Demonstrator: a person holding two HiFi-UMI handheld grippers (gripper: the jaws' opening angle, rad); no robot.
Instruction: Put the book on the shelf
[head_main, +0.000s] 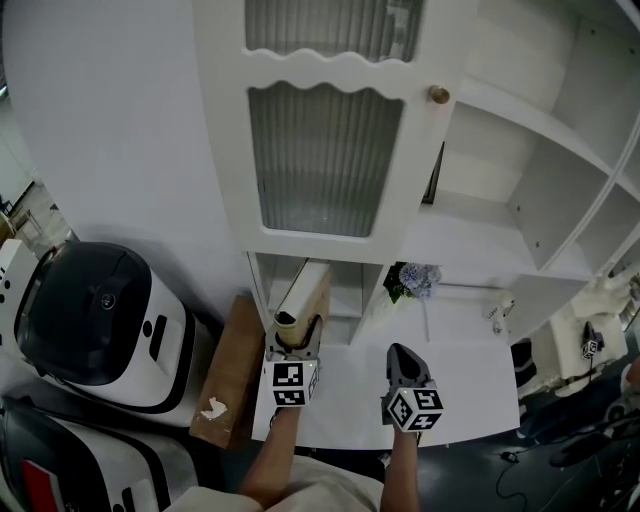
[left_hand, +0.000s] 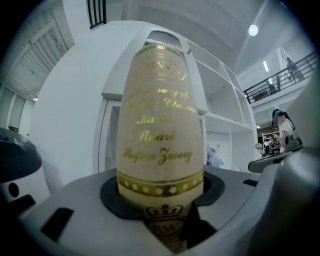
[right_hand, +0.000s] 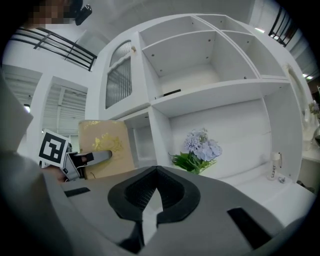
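My left gripper (head_main: 297, 326) is shut on a tan book (head_main: 306, 292) with gold print, holding it by its lower end. In the left gripper view the book's spine (left_hand: 161, 125) stands upright between the jaws and fills the middle. The book's far end points at the low compartment (head_main: 345, 290) under the glass door of the white shelf unit (head_main: 480, 215). I cannot tell whether it is inside. My right gripper (head_main: 401, 353) hovers to the right, shut and empty. The right gripper view shows the book's cover (right_hand: 102, 145) with one left finger across it, and my own jaws (right_hand: 154, 192) closed.
A ribbed-glass door (head_main: 325, 160) with a brass knob (head_main: 438, 95) hangs above the book. Blue flowers (head_main: 415, 280) and a small bottle (right_hand: 274, 171) stand on the open lower shelf. A cardboard box (head_main: 230, 370) and white-and-black machines (head_main: 90, 320) sit to the left.
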